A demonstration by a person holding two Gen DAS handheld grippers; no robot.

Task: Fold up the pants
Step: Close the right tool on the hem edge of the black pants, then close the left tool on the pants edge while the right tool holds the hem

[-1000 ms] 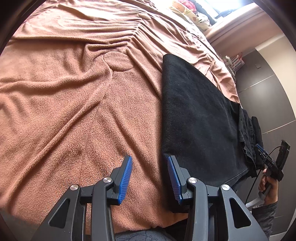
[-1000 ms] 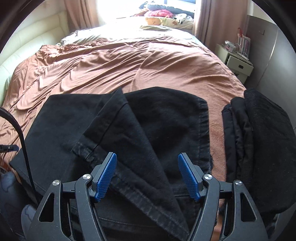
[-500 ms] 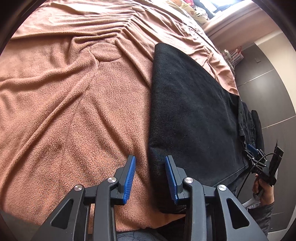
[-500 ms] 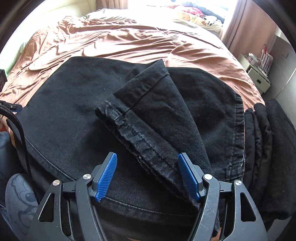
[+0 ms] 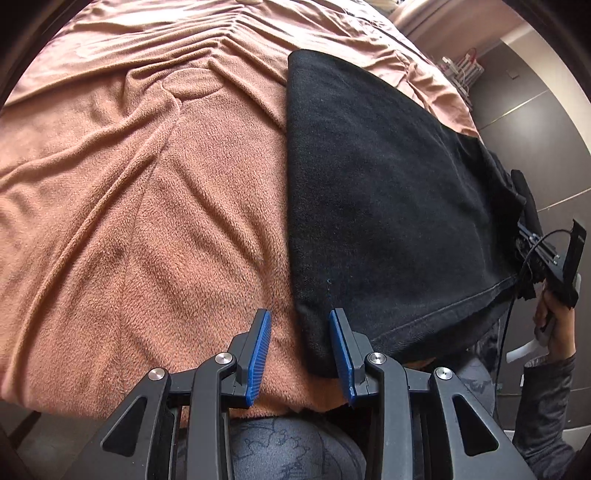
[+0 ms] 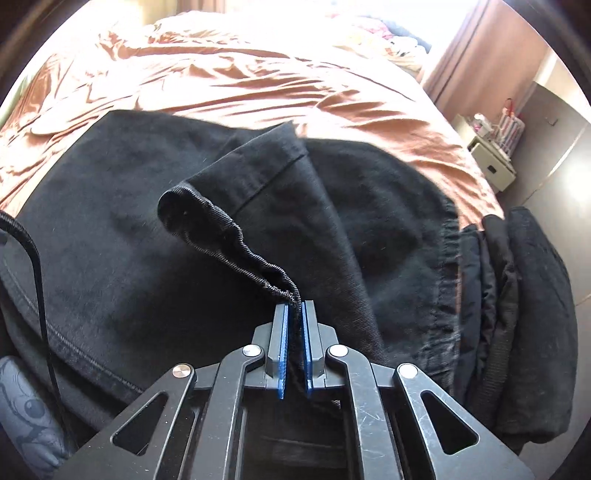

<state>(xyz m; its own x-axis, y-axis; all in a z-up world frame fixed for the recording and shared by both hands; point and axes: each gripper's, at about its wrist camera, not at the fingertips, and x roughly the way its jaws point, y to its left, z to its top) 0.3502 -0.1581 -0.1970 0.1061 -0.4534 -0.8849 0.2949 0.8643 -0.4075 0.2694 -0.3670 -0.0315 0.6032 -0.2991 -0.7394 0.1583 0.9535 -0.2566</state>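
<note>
Black pants (image 5: 388, 192) lie flat on a brown blanket (image 5: 147, 184) on the bed. My left gripper (image 5: 300, 325) is open, its jaws straddling the near folded corner of the pants at the bed's edge. In the right wrist view the pants (image 6: 129, 258) spread across the bed, and my right gripper (image 6: 293, 310) is shut on the hem of a pant leg (image 6: 236, 229), which is lifted and puckered. The right gripper also shows at the far right of the left wrist view (image 5: 532, 243).
A stack of folded black clothes (image 6: 517, 295) lies to the right of the pants. A white nightstand (image 6: 491, 166) stands beyond the bed's right side. Pillows and toys (image 6: 388, 33) sit at the bed's head. The person's knee (image 5: 288, 450) is below the left gripper.
My right gripper has closed on the pant leg hem and lifted it. My left gripper has moved right, so the pants' near corner now sits between its jaws.
</note>
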